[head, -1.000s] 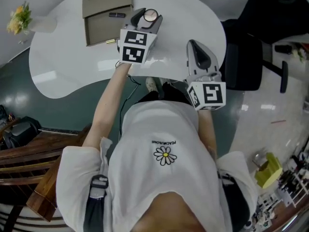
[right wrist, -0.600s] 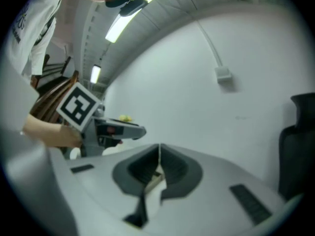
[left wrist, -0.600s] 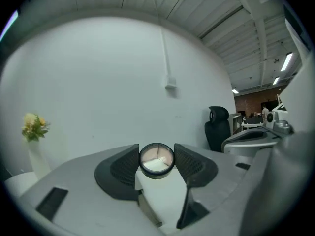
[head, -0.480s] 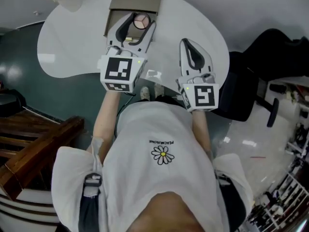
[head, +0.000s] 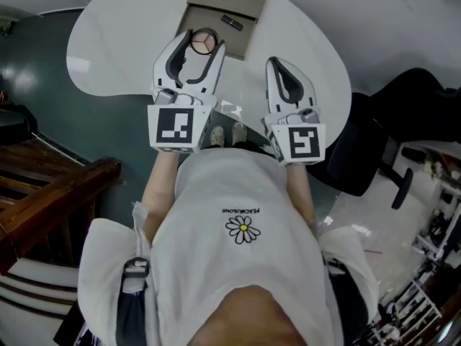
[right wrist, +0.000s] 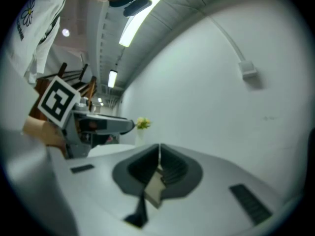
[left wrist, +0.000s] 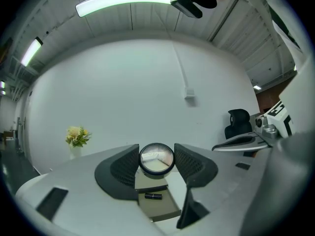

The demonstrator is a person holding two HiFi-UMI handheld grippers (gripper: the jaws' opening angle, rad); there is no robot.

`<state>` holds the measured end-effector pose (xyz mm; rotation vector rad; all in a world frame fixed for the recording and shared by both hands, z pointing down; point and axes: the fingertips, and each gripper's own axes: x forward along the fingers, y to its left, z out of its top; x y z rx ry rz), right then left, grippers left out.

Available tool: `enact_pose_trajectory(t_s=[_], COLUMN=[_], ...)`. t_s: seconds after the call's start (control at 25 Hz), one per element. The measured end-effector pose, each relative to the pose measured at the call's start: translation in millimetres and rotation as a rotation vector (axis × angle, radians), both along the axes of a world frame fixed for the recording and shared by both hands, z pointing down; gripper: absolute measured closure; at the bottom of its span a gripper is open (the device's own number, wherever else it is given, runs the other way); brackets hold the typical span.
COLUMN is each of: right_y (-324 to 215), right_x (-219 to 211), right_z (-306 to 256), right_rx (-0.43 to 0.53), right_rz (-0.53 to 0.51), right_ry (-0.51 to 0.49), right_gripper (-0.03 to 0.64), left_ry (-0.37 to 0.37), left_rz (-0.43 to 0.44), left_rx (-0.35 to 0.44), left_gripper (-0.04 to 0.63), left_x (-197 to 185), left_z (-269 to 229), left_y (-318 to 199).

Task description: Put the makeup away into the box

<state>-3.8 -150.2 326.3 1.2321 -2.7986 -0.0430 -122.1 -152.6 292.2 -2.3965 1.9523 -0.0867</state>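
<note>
Left gripper (head: 202,43) is clamped on the compact (left wrist: 156,159) near the box (head: 243,40) — I'd lower it in beside the lipstick (left wrist: 153,196) before letting go, keeping the closed, empty right gripper (right wrist: 158,157) clear.

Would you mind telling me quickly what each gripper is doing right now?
Left gripper: shut on the round compact.
Right gripper: shut, nothing between its jaws.

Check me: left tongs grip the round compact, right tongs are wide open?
Wrong on the right tongs: the right gripper view shows them shut, jaws pressed together. The rest stands: the left tongs grip the round compact.
</note>
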Motion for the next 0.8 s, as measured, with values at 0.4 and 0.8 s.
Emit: enact_pose_trajectory(t_s=[0.4,0.8], right_y=[-10.6,-31.3], right_x=[12.1,50.9], right_z=[23.1,54.8], right_rx=[-0.082,-0.202], right_rz=[0.048,0.164], right_ry=[0.029,0.017], right_gripper=[0.586,0.586], left_ry=[-0.072,-0.184], left_rz=[0.08,0.342], left_rx=[-0.298,-0.744], left_gripper=[0.357,0.357], left_x=[-13.4,3.2], left_z=[105.4,255.3], left_y=[-88.5,-131.0])
